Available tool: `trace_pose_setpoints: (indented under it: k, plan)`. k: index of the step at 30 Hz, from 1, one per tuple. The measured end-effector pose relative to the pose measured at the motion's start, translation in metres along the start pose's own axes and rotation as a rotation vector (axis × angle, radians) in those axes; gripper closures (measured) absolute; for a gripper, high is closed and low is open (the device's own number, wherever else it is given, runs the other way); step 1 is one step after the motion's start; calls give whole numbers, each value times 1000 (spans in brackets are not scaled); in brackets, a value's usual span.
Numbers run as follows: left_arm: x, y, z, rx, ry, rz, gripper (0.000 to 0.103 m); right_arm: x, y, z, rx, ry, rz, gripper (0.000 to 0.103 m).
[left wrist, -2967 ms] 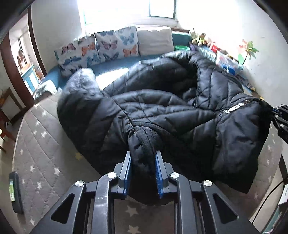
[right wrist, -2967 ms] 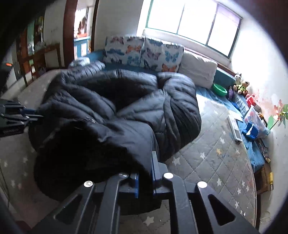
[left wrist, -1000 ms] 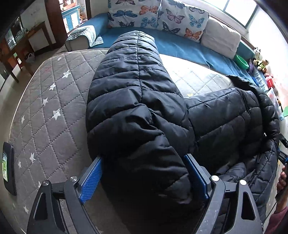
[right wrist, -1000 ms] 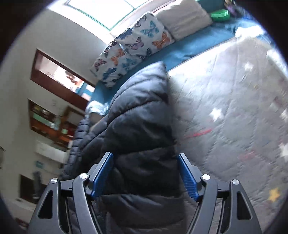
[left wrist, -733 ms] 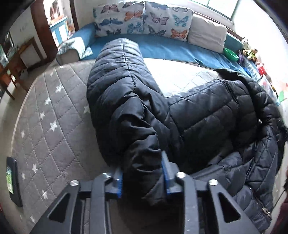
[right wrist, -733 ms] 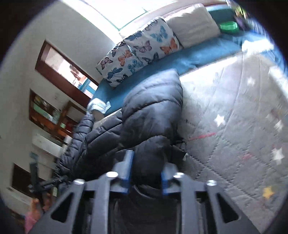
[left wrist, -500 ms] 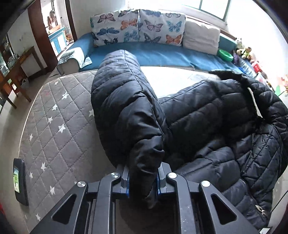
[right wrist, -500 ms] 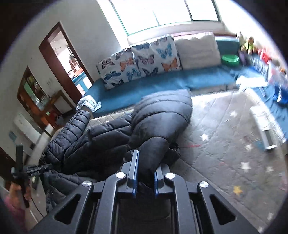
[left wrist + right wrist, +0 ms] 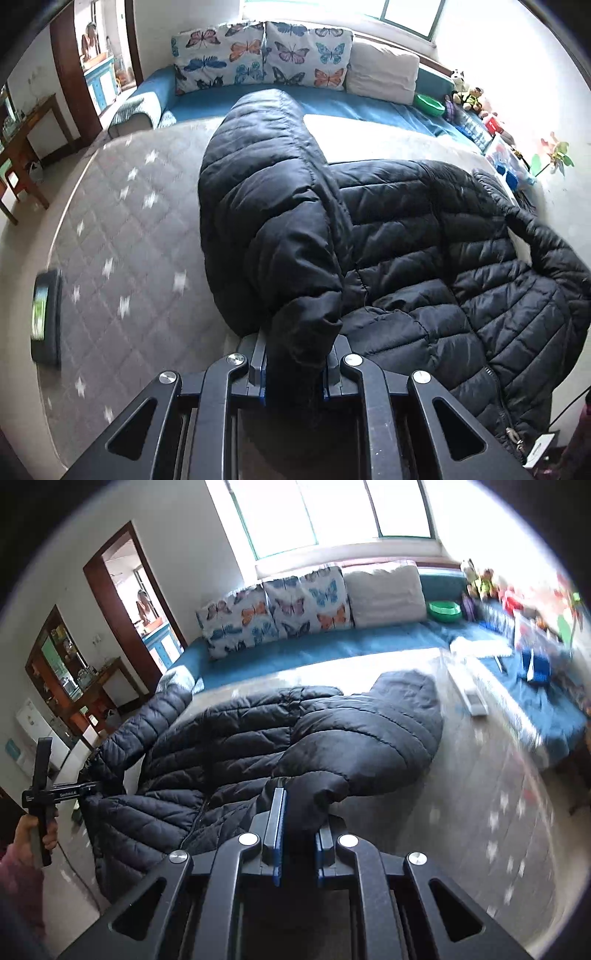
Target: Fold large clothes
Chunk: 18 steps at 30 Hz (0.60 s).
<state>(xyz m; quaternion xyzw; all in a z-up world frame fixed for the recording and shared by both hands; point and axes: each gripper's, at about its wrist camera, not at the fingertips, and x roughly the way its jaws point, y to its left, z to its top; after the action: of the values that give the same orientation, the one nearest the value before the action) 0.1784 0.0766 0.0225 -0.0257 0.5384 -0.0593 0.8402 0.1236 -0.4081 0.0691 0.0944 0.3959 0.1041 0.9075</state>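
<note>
Left wrist view first: we see the grey quilted mattress with white stars [image 9: 122,236] carrying the whole job, chosen, we judge, because nothing smaller would let the garment spread flat. On it lies the large black quilted puffer jacket [image 9: 424,266], body spread toward the right with its zipper edge hanging at the near corner, and one sleeve [image 9: 266,206] rising from the shoulder toward the camera.

We hold that sleeve's cuff in the left tool [image 9: 293,369], whose blue-padded jaws have just been closing and now pinch the cuff tight between them. Gripping at the cuff, we judge, gives us the whole length of the sleeve to swing across the body in one fold.

From the right wrist view, the right tool [image 9: 297,834] mirrors this: its jaws have likewise just been closing and now clamp the cuff of the other sleeve [image 9: 369,738], which arches up off the jacket's body. With both cuffs raised, the sleeves are free of the mattress and ready to be laid inward; that crossing is not yet done.

Behind the mattress runs the blue-covered couch [image 9: 332,646] with butterfly-print cushions [image 9: 273,609] propped against the window wall.

As for containers, we find only a small green round bowl [image 9: 444,611] on the couch near the toys; we cannot tell whether anything is in it. Smaller still, a dark phone-like device [image 9: 46,317] lies near the mattress's left edge, well apart from the jacket.
</note>
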Motion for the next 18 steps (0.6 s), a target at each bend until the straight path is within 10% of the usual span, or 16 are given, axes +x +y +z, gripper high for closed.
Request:
trace_pose_setpoints:
  k: [6,11,18]
  plan:
    - [1,23,-65,-34,65,21,81,19,-3,-45,-1,163,-62,88]
    - [-5,36,-81,-22,74,40,57,25,-27,-56,94,297,-70,80]
    - [-41,41,-52,-1,11,119,36,-11,-31,-41,61,242,-192,74]
